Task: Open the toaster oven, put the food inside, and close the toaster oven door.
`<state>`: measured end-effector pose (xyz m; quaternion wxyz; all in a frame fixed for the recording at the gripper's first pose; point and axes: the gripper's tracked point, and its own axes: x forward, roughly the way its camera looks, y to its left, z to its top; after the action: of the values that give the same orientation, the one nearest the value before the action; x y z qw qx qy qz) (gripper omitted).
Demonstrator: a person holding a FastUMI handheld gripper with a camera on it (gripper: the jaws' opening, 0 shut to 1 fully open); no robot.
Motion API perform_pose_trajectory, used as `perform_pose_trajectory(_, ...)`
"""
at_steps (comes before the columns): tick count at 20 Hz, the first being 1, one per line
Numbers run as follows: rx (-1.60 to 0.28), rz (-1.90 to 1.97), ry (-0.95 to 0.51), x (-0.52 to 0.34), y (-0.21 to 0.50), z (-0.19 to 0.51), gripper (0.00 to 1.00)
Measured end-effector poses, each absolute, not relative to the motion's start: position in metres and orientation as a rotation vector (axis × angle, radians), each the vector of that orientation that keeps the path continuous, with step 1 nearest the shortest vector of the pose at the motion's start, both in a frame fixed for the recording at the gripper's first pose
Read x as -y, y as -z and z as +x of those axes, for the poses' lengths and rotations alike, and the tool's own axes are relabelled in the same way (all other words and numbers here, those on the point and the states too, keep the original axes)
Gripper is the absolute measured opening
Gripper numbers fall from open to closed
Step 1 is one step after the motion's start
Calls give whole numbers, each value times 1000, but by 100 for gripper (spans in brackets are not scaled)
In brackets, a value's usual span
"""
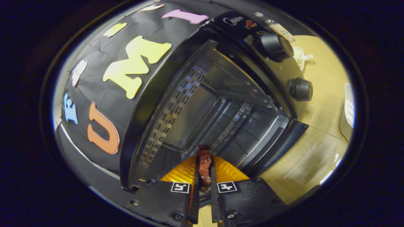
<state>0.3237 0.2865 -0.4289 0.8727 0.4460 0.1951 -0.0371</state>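
A gripper (204,171) has its two fingers nearly closed, pinching a dark reddish piece of food (204,167) between them. Just ahead stands a black toaster oven (195,104) with its door open and its cavity exposed. Two knobs (276,47) sit on its right panel. The oven rests on a wooden table (315,148).

The gripper (204,176) is tilted, rolled to one side, with its two fingers reaching forward side by side. The fingers (196,176) stand nearly closed, only a narrow gap left between them, and both press on a piece of food (204,168) held upright in that gap. The tips sit at the mouth of the open oven (189,104), pointing into its cavity.
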Motion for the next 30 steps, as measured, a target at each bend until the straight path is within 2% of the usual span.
perform_pose_trajectory(6,-428,626,107,-276,429,324,33)
perform_pose_trajectory(9,-425,513,139,-259,424,328,58)
perform_pose_trajectory(10,-416,482,143,-254,422,327,77)
perform_pose_trajectory(12,-416,429,142,-249,417,322,97)
perform_pose_trajectory(25,-509,140,61,-218,382,206,97)
perform_pose_trajectory(30,-611,64,17,-220,398,139,98)
